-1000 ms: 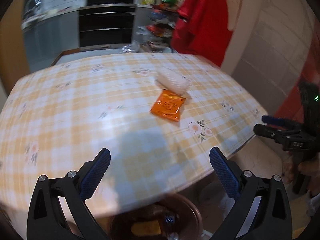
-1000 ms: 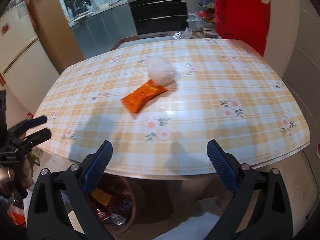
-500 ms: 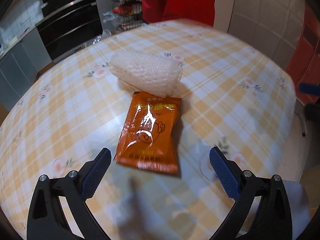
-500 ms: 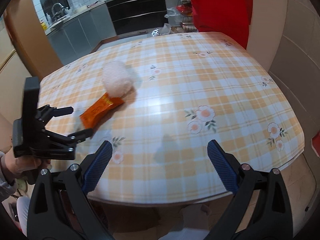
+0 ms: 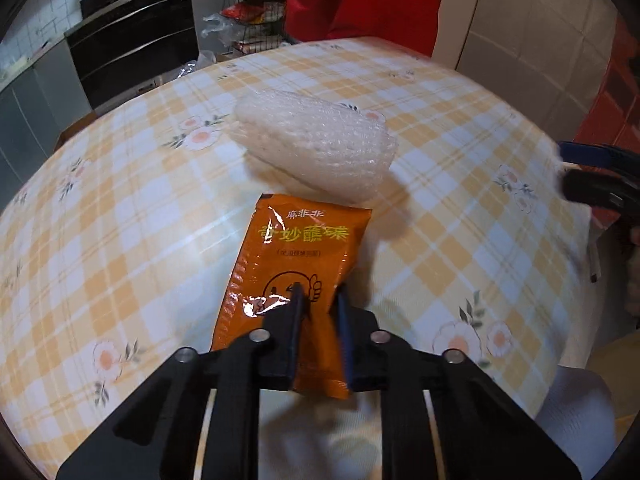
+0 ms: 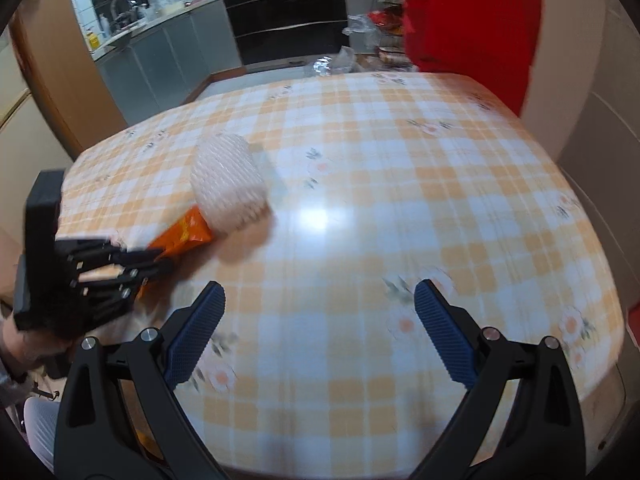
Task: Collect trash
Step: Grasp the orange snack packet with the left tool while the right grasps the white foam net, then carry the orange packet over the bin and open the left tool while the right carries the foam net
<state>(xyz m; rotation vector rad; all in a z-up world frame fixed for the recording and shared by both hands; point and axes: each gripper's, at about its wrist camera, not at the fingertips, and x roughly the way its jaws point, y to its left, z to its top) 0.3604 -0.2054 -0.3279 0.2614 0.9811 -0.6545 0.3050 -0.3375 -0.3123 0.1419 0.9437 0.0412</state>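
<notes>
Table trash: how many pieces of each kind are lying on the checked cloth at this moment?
Orange sauce packet: 1, pinched at its near end by the left tool
Bubble-wrap bundle: 1, touching the packet's far end
Total: 2

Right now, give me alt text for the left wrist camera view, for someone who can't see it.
The left gripper has just closed on the near end of an orange snack packet lying on a yellow checked tablecloth. A wad of white bubble wrap sits just beyond it, with the right gripper at the right edge.
</notes>
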